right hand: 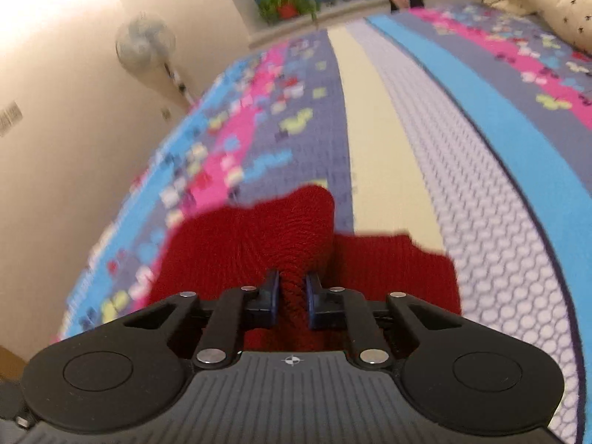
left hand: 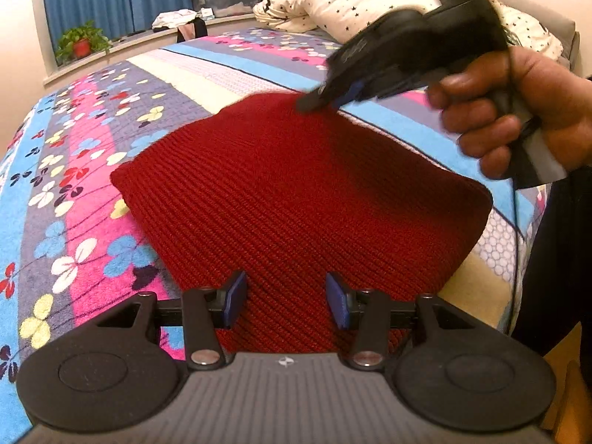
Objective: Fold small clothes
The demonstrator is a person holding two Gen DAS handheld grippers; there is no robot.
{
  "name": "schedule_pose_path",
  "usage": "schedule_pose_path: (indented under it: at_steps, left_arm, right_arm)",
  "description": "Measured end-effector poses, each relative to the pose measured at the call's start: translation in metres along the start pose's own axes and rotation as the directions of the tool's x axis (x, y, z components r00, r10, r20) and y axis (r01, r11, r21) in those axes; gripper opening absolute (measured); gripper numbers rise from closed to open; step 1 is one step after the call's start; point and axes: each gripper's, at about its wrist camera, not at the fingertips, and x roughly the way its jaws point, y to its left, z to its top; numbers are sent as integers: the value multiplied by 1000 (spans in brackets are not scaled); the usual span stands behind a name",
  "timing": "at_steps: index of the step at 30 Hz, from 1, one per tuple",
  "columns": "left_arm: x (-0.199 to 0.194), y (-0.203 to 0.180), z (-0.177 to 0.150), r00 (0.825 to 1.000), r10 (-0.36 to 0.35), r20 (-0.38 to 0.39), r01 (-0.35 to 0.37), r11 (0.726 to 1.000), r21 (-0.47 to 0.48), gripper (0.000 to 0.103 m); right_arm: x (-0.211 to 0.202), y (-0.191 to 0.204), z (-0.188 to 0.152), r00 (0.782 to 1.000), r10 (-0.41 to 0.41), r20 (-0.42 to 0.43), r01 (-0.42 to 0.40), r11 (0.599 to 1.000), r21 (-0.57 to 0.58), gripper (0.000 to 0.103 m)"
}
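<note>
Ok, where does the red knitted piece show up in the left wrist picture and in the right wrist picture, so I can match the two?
Left wrist view: the red knit fills the centre, spread on the bedspread, its far edge under the right gripper.
Right wrist view: the red knit sits low in the centre, a fold pinched between the fingers.
Shared landmark: the potted plant on the window ledge.

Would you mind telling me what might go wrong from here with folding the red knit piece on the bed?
1. The right hand-held gripper pinches only a small bunch of the red knit at its far corner, so thick fabric might slip out mid-fold.
2. The left hand-held gripper stands open over the near edge, not pinning it, so the whole piece may drag across the bedspread rather than fold.
</note>
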Motion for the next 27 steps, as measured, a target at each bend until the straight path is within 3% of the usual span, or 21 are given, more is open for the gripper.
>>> schedule_pose_path:
  at_steps: [3,6,8,11,12,14,15,16,21,27]
  left_arm:
    - [-6,2,2,999,-23,23,23,1000,-16,52]
    - [-10,9,6,998,-38,40,41,997,-68,52]
    - [-14,16,8,997,-51,55,57,992,-115,52]
    - [-13,20,6,998,-60,28,63,989,-131,52]
    - [-7,19,4,998,-54,-14,52,991,-125,52]
    - [6,18,-2,995,-25,-94,15,994,-106,57]
    - [9,17,-3,993,-18,-113,7,995,-104,58]
    - [9,18,-3,993,-22,-112,10,994,-107,59]
    - [-3,24,-2,997,-37,-74,25,988,-153,60]
    - [-8,36,5,1000,-1,-26,-5,973,-229,70]
  right_arm:
    - [-16,-5,-7,998,-40,44,39,999,14,13]
    - [13,-15,-25,973,-203,-114,200,979,-37,14]
    - [2,-24,-24,973,-214,-89,219,974,57,38]
    - [-30,-17,-22,989,-145,12,144,988,56,39]
    - [-35,-14,-25,995,-105,2,104,994,25,39]
    - [-29,-10,-39,989,-62,-131,54,996,-66,42]
    - [-19,-12,-51,968,-71,-240,48,994,-99,43]
    - [-15,-17,-61,951,-95,-293,64,992,-113,48]
    - [-43,-43,-45,978,-30,-208,46,996,73,53]
    - [-69,-54,-1,996,-32,-85,35,999,41,55]
